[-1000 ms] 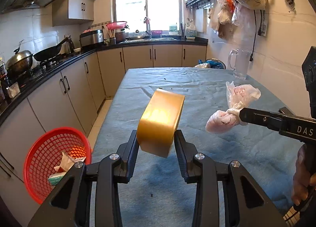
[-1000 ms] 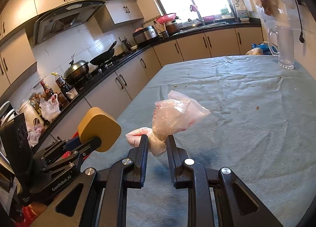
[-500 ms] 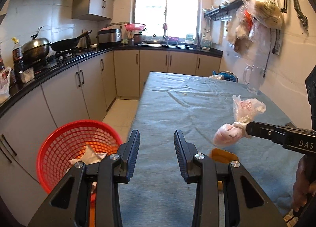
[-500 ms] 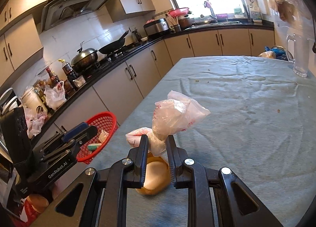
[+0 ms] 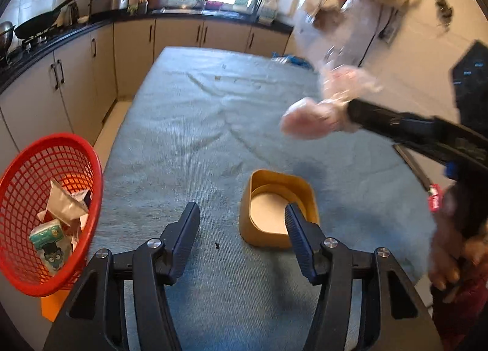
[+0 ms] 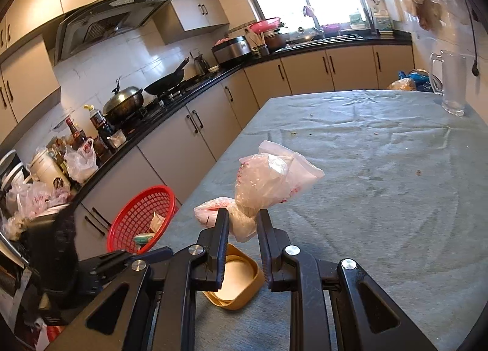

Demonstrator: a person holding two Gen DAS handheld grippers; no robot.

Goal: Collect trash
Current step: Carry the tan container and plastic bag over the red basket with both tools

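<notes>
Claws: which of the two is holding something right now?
The right claw: it is shut on the plastic bag, held above the table. The left claw is open and holds nothing, above the yellow container.

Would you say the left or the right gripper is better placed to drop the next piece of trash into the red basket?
Right, probably: the right gripper already clamps the plastic bag, while the left gripper is open and holds nothing, though the red basket sits on its side.

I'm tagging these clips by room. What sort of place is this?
A home kitchen: a wok on the stove, a range hood above it, and a sink under the window.
</notes>
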